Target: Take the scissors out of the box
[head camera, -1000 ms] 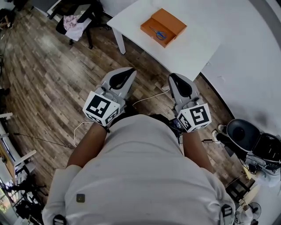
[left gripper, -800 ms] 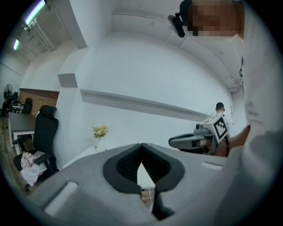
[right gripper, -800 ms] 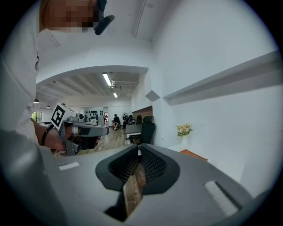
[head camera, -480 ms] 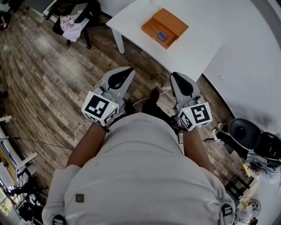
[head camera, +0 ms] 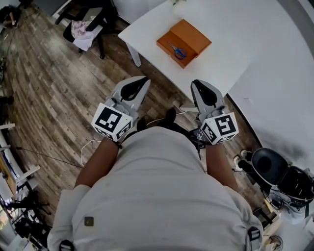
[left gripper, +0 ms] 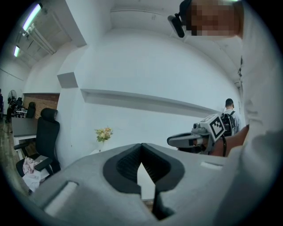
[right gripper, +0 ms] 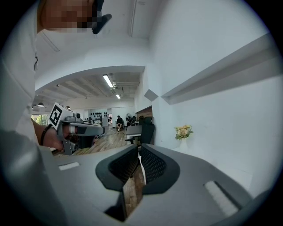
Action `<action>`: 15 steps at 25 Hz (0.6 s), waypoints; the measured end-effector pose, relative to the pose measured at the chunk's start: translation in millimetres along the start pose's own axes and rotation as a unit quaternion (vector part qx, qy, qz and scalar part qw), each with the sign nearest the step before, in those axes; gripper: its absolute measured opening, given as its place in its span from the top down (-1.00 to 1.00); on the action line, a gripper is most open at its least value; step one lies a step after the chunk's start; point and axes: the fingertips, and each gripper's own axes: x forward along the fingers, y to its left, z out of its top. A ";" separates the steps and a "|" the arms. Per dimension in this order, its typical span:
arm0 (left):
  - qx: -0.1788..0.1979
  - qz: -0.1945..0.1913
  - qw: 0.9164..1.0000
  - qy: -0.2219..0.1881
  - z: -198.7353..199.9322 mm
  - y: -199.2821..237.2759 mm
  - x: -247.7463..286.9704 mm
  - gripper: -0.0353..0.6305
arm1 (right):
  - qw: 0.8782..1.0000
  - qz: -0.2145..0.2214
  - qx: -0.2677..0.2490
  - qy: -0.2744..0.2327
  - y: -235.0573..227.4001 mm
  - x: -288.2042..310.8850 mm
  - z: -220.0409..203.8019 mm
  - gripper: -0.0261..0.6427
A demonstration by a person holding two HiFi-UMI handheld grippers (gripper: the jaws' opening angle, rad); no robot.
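Head view: the person stands on the wooden floor (head camera: 49, 98), well short of the white counter (head camera: 221, 63). Both forearms reach forward from the torso, roughly parallel and apart, with the left forearm (head camera: 100, 159) bare below a white sleeve.

Left tongs (head camera: 143, 80) are held in front of the body over the floor. They point towards the counter's near edge, close to level with a slight downward tilt. Their marker cube (head camera: 112, 121) sits at the rear, over the hand.

Right tongs (head camera: 197, 84) are carried in the same attitude, level with the left pair. Their tip lies near the counter's edge but is not over it. Their marker cube (head camera: 223, 128) also covers the hand.

Left gripper view: the jaw tips meet at the front and nothing is between them.

Right gripper view: the jaws stand drawn together, with at most a hairline slit at the tips, and nothing is between them. Floor boards show through the gap behind the tips.

An orange box (head camera: 191, 30) lies open on the counter, its two halves side by side. The scissors (head camera: 177, 50), with blue handles, lie inside the half nearer the person, well apart from both tongs.

Off to the left, a black office chair (head camera: 93, 14) with a pale cloth (head camera: 83, 32) on it stands beyond the counter's corner.
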 end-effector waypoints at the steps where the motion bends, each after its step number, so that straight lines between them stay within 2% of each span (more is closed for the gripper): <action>1: 0.000 0.002 1.000 0.002 -0.4 -0.5 9.7 0.88 | 1.000 0.004 0.001 0.001 -9.7 1.8 -0.8 0.81; 8: 0.003 0.014 1.000 0.008 1.1 -10.4 80.3 0.88 | 0.999 0.032 0.003 0.010 -75.9 2.9 -5.0 0.81; 15: 0.006 0.028 0.999 0.017 3.2 -18.0 120.7 0.88 | 0.999 0.050 0.008 0.017 -120.1 2.4 -9.2 0.81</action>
